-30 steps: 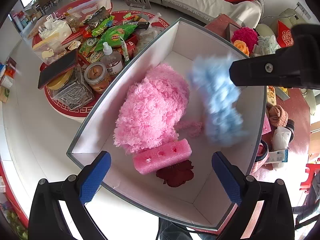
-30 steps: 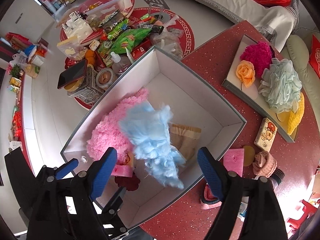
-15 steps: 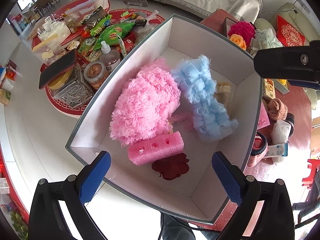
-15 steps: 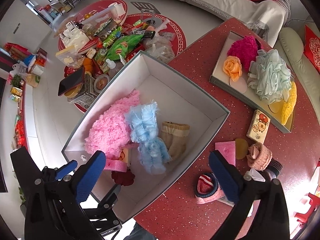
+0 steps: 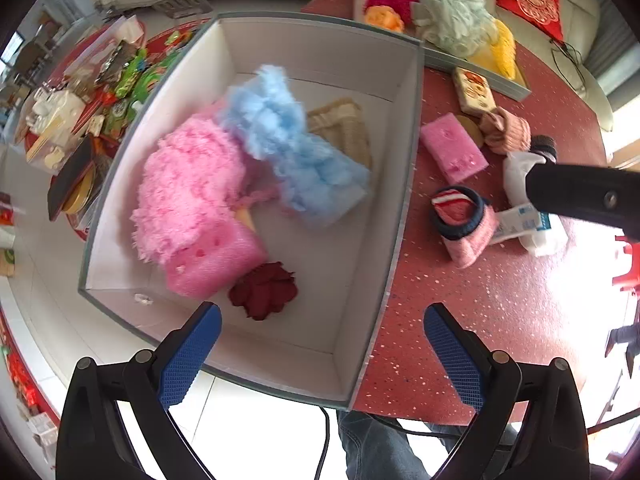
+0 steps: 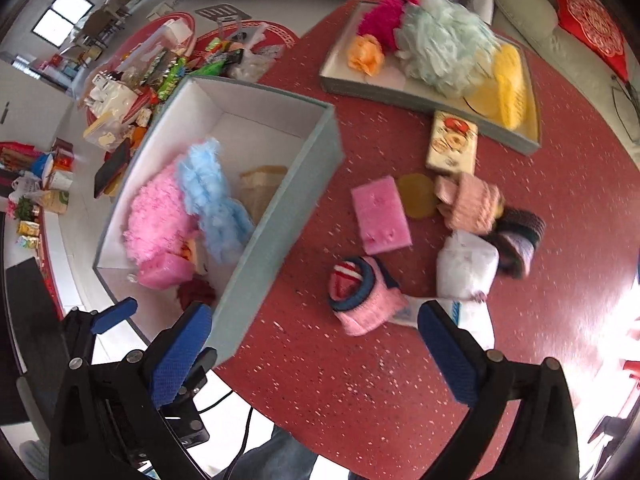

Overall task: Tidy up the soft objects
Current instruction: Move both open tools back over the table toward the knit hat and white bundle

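Note:
The grey box (image 5: 404,184) with white inside holds a fluffy pink cloth (image 5: 188,188), a fluffy blue cloth (image 5: 296,152), a beige knit (image 5: 344,132), a pink sponge (image 5: 212,260) and a dark red flower (image 5: 264,290). My left gripper (image 5: 320,352) is open and empty over the box's near end. My right gripper (image 6: 312,352) is open and empty above the red table (image 6: 360,380), just short of a pink knit sock (image 6: 364,300). A pink sponge (image 6: 380,214), a peach knit sock (image 6: 468,202), a dark knit sock (image 6: 518,236) and a white packet (image 6: 464,268) lie beyond.
A grey tray (image 6: 424,98) at the table's far side holds a magenta puff, an orange flower, a pale green puff and yellow pieces. A printed small box (image 6: 452,144) lies near it. Snacks and bottles crowd a red mat (image 6: 160,68) on the floor.
The blue cloth dropped from my right gripper into the box and lies beside the pink cloth. My right gripper has swung right over the table; the left view has shifted right too.

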`<state>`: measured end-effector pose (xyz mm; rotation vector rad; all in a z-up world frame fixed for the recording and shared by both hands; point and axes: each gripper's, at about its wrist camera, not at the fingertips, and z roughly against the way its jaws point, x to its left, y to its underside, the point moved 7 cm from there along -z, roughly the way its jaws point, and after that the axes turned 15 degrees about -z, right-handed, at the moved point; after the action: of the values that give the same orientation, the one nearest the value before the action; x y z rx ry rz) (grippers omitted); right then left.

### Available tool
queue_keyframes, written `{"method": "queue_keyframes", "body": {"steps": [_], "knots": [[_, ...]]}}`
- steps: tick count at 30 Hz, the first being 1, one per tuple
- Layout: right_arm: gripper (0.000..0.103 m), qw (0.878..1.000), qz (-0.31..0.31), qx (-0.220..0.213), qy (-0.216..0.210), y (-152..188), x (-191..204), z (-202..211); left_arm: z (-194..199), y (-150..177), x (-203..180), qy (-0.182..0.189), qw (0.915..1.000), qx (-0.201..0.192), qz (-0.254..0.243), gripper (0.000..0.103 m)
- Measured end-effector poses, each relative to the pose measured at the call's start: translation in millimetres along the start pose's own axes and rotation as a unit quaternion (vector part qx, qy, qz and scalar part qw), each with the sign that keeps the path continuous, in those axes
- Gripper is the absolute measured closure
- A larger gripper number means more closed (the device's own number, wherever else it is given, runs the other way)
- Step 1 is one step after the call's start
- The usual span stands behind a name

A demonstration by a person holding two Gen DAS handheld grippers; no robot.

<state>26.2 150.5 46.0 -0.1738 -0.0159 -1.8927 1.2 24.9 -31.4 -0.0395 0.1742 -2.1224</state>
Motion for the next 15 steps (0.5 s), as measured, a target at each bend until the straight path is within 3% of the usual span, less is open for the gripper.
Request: {"method": "queue_keyframes", "body": {"steps": [8, 13, 15], "knots": [[0.000, 0.990, -0.134, 0.022, 0.028, 46.7, -128.4, -9.3, -5.3, -17.3, -82.4, 0.037, 0.9963, 0.012, -0.077, 0.001], [0.000, 0.980, -0.193, 0.022, 0.035, 66.3, -182.1, -7.2, -23.3, -30.9, -118.1, 0.094, 0.9940, 0.031, -0.046, 0.001], [0.000, 0.978, -0.207, 0.019, 0.034, 71.0, -195.1, -6.5, -31.1, -39.0, -128.6, 0.088, 0.9948, 0.027, -0.045, 0.001]]}}
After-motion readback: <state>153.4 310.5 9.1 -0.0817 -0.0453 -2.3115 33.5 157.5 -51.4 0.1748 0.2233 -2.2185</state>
